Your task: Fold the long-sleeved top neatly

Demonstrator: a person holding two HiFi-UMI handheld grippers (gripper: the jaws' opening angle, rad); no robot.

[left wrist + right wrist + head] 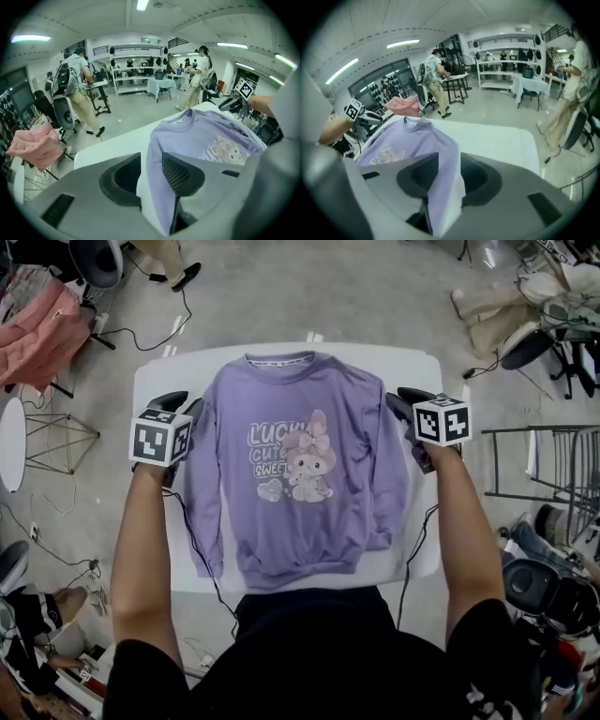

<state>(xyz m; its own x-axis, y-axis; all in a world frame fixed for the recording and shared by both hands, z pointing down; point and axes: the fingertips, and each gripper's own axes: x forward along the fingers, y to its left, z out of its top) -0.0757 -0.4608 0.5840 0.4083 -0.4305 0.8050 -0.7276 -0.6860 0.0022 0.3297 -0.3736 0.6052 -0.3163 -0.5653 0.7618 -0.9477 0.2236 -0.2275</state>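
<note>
My left gripper [183, 406] hangs over the near shoulder of the purple top [295, 465], jaws spread and pinching nothing. The top lies flat and print-up in the middle of the white bench [155, 381], with its sleeves running down its sides. My right gripper [405, 401] hangs over the other shoulder, also spread and empty. Whether either tip brushes the cloth, I can't quite tell. I judge the sleeve fold is next: bite both sides at matching height, right at the seam, then carry them inward evenly.

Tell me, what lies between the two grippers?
The purple long-sleeved top, spread flat, fills the stretch between the left gripper and the right gripper; the head view shows it.
</note>
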